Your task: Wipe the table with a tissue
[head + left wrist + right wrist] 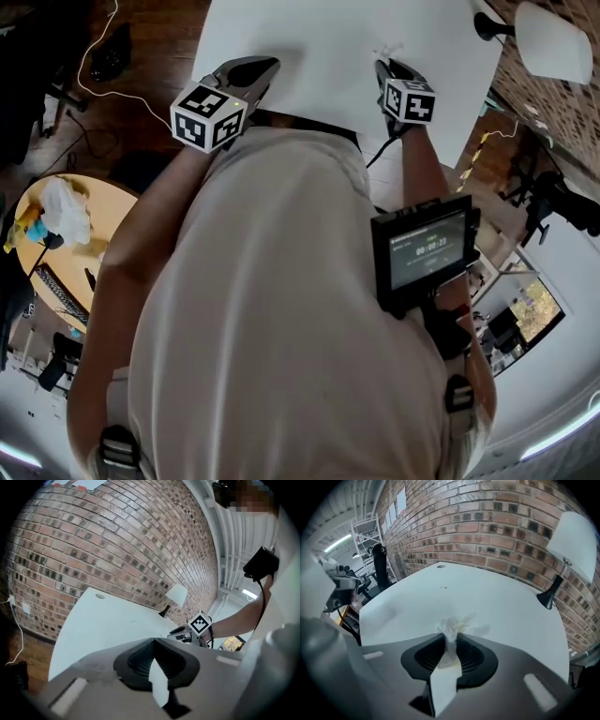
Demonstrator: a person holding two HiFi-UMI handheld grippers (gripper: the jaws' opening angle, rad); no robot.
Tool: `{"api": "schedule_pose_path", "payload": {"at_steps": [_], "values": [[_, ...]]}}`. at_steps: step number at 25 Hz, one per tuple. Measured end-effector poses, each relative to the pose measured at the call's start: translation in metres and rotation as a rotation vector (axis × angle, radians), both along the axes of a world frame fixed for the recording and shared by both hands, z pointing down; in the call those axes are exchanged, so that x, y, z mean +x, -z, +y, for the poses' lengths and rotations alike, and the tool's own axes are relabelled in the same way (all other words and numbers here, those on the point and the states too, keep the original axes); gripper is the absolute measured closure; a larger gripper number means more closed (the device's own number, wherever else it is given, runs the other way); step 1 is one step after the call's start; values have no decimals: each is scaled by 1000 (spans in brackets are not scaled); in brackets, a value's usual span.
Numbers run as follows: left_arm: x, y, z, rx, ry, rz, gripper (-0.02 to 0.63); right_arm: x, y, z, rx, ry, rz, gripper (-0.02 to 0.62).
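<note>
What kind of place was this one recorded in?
Probably an office or lab workroom rather than a home: a bare brick wall, a large white table with a shaded lamp, and a white metal shelving rack beyond it.

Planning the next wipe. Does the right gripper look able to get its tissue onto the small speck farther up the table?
Probably yes. The right gripper holds the tissue clamped in its jaws, and only bare table lies between it and the speck; the lamp stands well off to the right.
</note>
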State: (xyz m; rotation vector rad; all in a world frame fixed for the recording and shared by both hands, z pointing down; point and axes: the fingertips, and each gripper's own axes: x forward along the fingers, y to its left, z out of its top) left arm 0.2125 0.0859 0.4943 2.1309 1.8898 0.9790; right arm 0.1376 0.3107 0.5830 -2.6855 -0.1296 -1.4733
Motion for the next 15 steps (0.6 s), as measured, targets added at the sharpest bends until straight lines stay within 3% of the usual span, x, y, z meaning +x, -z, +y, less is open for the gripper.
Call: {"api": "schedule_pose_path", "payload": {"at_steps": [7, 15], "values": [[-3, 1, 9, -18, -40, -4, 601, -26, 18, 6, -7, -63, 23, 506], [0, -2, 18, -17, -46, -14, 601, -16, 45, 18, -9, -92, 80, 507]]}}
